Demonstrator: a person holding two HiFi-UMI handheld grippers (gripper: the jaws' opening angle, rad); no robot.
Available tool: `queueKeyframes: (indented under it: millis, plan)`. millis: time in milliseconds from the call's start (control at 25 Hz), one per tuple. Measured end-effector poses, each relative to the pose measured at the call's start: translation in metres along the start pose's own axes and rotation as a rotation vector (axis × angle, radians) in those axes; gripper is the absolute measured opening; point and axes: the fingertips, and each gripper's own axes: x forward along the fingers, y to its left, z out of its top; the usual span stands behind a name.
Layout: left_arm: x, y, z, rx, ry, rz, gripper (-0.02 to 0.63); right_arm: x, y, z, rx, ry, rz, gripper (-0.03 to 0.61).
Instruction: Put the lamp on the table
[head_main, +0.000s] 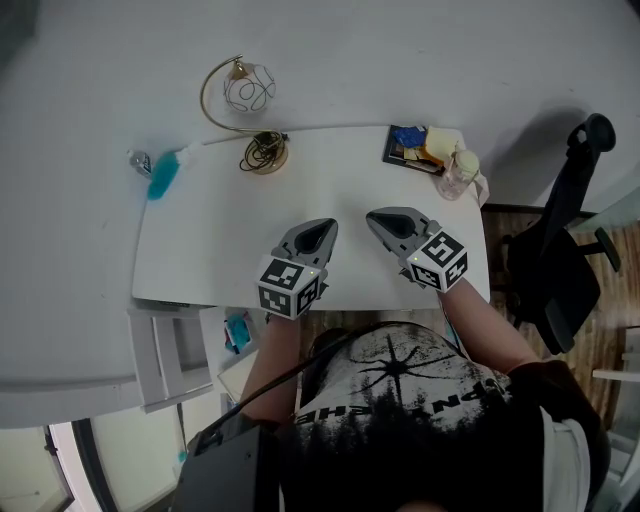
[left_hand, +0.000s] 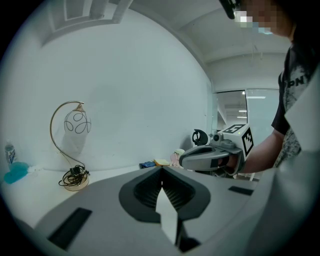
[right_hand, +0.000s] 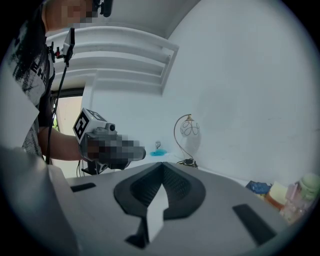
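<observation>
The lamp (head_main: 250, 105) stands at the white table's (head_main: 200, 250) back edge: a gold curved arm, a wire globe shade and a round base with its cord coiled on it. It also shows in the left gripper view as lamp (left_hand: 72, 150) and in the right gripper view as lamp (right_hand: 188, 137), far ahead. My left gripper (head_main: 329, 226) and right gripper (head_main: 373, 217) hover side by side over the table's near middle, well short of the lamp. Both are shut with nothing between the jaws, as left gripper (left_hand: 161, 170) and right gripper (right_hand: 162, 165) show.
A turquoise brush-like thing (head_main: 163, 174) and a small bottle (head_main: 139, 160) lie at the table's left end. A dark book (head_main: 406, 145) with small items and a pink bottle (head_main: 458, 172) sit at the right back corner. A black office chair (head_main: 560, 270) stands right of the table.
</observation>
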Motion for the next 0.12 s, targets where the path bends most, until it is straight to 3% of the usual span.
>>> queueKeyframes:
  millis: [120]
  plan:
    - [0.0024,-0.0006,0.0020,0.004,0.000,0.000,0.015,-0.0015,-0.0023,-0.0001,-0.002,0.001,-0.002,0.018]
